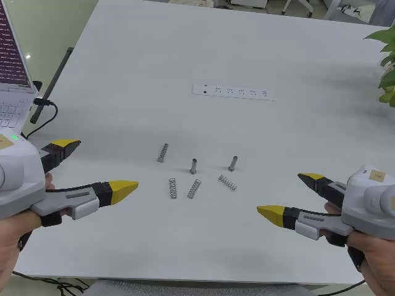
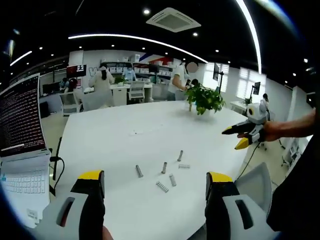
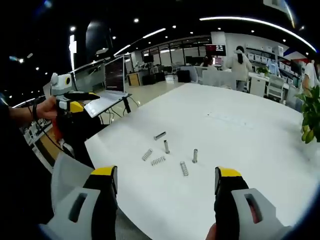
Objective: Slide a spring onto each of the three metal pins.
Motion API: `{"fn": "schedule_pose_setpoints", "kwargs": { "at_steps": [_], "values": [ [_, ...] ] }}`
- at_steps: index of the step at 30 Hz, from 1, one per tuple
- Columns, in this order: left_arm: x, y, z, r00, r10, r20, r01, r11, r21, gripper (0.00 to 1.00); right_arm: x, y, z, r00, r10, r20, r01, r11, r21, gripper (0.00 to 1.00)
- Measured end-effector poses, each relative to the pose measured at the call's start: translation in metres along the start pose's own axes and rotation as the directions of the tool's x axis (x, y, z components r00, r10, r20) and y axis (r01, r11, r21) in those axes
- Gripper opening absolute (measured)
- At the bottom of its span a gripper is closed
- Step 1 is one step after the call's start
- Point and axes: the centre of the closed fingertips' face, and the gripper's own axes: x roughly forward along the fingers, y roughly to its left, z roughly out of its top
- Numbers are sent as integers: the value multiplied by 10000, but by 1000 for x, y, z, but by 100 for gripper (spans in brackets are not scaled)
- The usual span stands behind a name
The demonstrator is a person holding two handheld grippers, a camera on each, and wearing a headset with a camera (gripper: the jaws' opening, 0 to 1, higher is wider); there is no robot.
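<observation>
Left gripper (image 1: 95, 166): 8 o'clock in head view; jaws wide apart, holding nothing.
Right gripper (image 1: 289, 195): 4 o'clock; jaws wide apart, holding nothing.
Springs (image 1: 194, 189): three lying loose at centre of table (image 1: 123, 74).
Pins (image 1: 193, 165): 12 o'clock of springs; two upright, one lying.
Power strip (image 1: 233, 92): 12 o'clock, well beyond the pins.

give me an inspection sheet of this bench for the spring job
surface: white table, flat, no spills seen
job's things: middle pin and right pin upright, left pin lying flat; three springs loose, none on a pin
clutter: power strip, laptop
grippers: left tongs and right tongs open, empty
cables: black cable beside the laptop
surroundings: plant; open office with desks and people behind
</observation>
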Motion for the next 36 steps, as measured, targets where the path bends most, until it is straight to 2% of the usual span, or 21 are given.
{"fn": "schedule_pose_setpoints", "kwargs": {
  "at_steps": [8,36],
  "values": [
    [-1,0,-2,10000,-22,-5,22,10000,-69,80,0,1,0,10000,4,-8,-4,10000,7,77],
    [-5,1,0,9998,54,173,-52,9999,-120,80,-2,5,0,10000,-1,53,1,10000,-1,75]
  ]
}}
